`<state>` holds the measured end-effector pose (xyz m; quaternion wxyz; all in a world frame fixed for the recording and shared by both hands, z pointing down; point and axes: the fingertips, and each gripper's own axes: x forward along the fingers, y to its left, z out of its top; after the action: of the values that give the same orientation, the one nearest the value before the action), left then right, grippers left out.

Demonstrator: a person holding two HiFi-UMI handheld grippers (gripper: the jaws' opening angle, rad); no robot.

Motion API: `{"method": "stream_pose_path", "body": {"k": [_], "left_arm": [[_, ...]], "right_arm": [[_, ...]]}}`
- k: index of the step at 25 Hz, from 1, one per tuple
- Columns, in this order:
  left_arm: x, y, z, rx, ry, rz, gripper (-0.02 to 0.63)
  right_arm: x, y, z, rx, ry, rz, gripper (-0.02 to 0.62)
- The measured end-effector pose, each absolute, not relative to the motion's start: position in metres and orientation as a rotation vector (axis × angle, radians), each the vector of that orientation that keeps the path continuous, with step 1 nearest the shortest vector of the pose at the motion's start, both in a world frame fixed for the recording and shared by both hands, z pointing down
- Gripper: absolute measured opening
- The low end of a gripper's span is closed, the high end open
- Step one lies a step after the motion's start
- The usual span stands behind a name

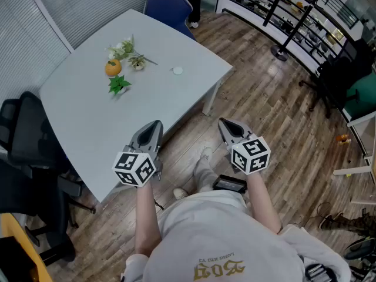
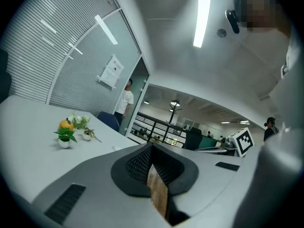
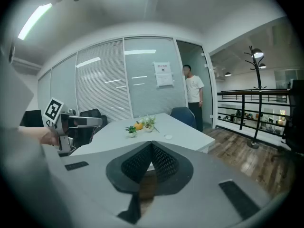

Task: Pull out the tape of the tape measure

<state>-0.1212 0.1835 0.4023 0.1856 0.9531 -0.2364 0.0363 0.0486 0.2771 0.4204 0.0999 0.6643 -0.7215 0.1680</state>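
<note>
1. Closest in the head view is the person's grey shirt (image 1: 223, 239), with both forearms reaching forward.
2. Left gripper (image 1: 155, 124): jaws pressed fully together with nothing between them, tips over the desk's (image 1: 88, 116) near edge.
3. Right gripper (image 1: 227, 123): jaws likewise closed on nothing, out over the wooden floor (image 1: 264, 98), beside the desk's near edge and well apart from the left gripper.
4. A white disc (image 1: 177, 70) lies alone near the desk's right corner. It is too small to tell whether it is the tape measure, and neither gripper touches it.
5. An orange (image 1: 113, 68), a green plant (image 1: 118, 85) and a flower pot (image 1: 137, 62) cluster toward the far edge.
6. A blue chair (image 1: 167, 7) stands at the far corner.
</note>
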Motion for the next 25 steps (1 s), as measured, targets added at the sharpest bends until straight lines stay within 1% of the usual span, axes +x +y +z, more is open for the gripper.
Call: {"method": "stream_pose_path", "body": {"k": [4,16,17,18,19,25], "left_arm": [[-0.125,0.193,0.402,2.685,-0.671,0.097,0.003],[-0.149,0.197,0.413,2.627,-0.649,0.121,0.005],[-0.147,0.199,0.418,2.618,-0.618,0.153,0.111],[-0.145,0.202,0.422,2.614,-0.588,0.189,0.276],[-0.144,0.205,0.425,2.616,-0.57,0.22,0.287],[-0.148,0.203,0.425,2.646,-0.57,0.272,0.302]], "right_arm": [[0.045,0.291,0.412,1.998,-2.157,0.435,0.015],[0.015,0.292,0.419,1.931,-2.213,0.453,0.015],[0.011,0.291,0.42,1.899,-2.234,0.474,0.02],[0.005,0.291,0.423,1.858,-2.254,0.499,0.15],[0.001,0.292,0.424,1.827,-2.262,0.516,0.274],[-0.001,0.29,0.418,1.827,-2.221,0.455,0.296]]}}
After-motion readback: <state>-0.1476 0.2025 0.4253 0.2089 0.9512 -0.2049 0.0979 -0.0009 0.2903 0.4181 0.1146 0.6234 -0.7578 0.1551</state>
